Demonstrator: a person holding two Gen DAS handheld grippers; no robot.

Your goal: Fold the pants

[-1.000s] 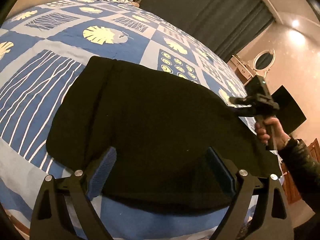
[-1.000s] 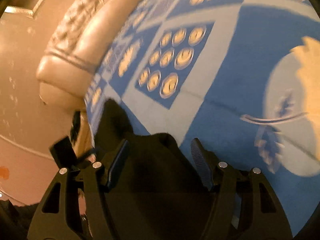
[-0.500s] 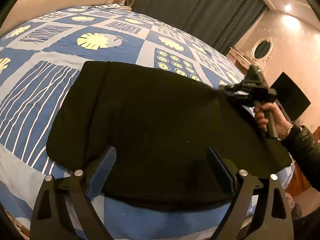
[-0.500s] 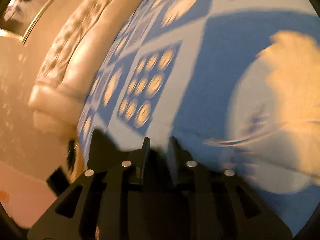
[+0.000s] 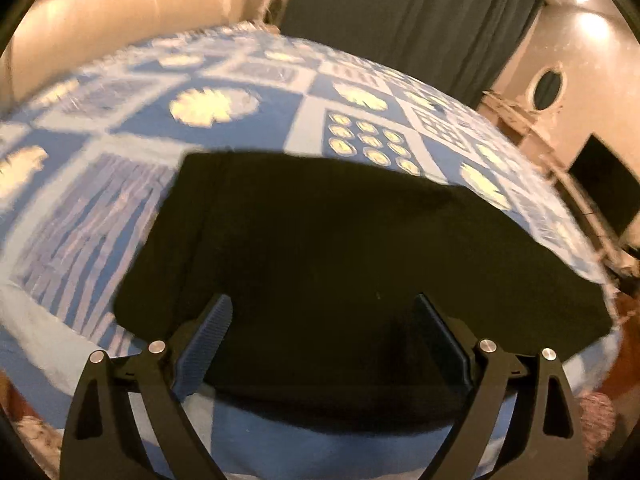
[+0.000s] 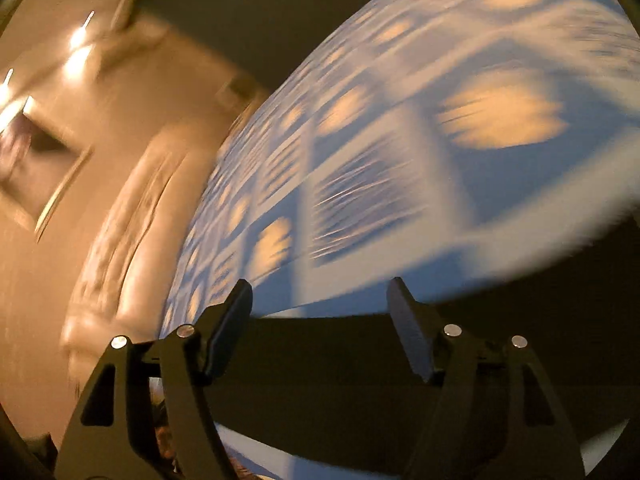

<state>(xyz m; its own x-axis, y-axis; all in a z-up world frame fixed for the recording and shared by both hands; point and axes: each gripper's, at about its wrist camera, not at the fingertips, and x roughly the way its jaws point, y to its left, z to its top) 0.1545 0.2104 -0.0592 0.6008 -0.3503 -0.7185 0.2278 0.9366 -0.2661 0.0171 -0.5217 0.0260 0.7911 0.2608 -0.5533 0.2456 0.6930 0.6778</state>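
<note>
Black pants [image 5: 344,248] lie folded flat as a broad dark shape on a blue patterned bedspread [image 5: 224,120]. In the left wrist view my left gripper [image 5: 322,316] hovers over the near edge of the pants, open, with nothing between its fingers. The right wrist view is blurred by motion; my right gripper [image 6: 320,300] has its jaws opening, wide apart, with no cloth pinched between them. Beneath it the dark pants [image 6: 340,380] run as a band across the lower frame. The right gripper does not show in the left wrist view.
A cream padded headboard [image 5: 132,24] stands at the far left end of the bed. Dark curtains [image 5: 400,12] hang behind the bed. A dresser with an oval mirror [image 5: 548,84] and a dark screen [image 5: 604,184] stand on the right.
The right gripper shut on the pants' far edge half a second ago and now stands apart again, swung away fast. It and the hand have left the left wrist view. The left gripper tilted up.
</note>
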